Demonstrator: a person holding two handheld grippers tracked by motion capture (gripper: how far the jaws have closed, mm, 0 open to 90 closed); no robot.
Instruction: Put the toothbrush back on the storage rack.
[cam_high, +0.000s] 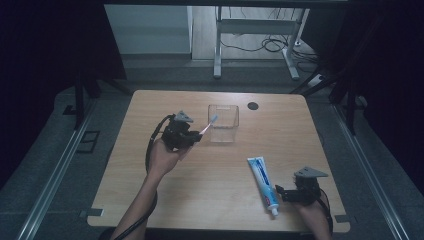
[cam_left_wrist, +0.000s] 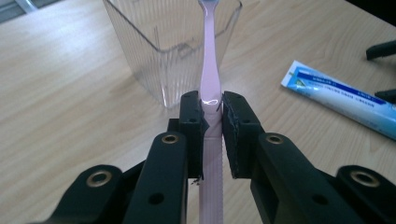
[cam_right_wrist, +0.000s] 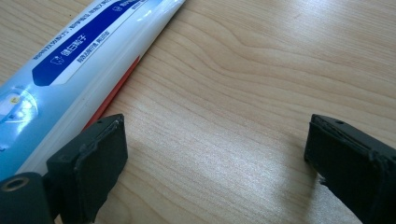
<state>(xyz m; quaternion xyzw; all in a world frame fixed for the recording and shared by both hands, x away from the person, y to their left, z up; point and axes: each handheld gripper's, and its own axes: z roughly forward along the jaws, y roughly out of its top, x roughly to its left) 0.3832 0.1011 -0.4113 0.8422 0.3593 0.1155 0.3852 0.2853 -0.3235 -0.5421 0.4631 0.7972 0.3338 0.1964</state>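
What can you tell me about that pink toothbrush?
The toothbrush is slim, pale pink, glossy plastic, with a ribbed lower handle and a light blue head. The left gripper is clamped on its handle, black fingers pressing both sides. It is held off the table, pointing head-first at the clear plastic cup, with the head up near the cup's rim. Whether the head is over the opening or touches the rim cannot be told.

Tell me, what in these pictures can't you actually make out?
- Toothbrush bristles: cut off by the top edge in the left gripper view; too small in the high view.
- Toothpaste tube cap: outside the frame in the right gripper view.
- Clear cup contents: too small and see-through in the high view to tell.
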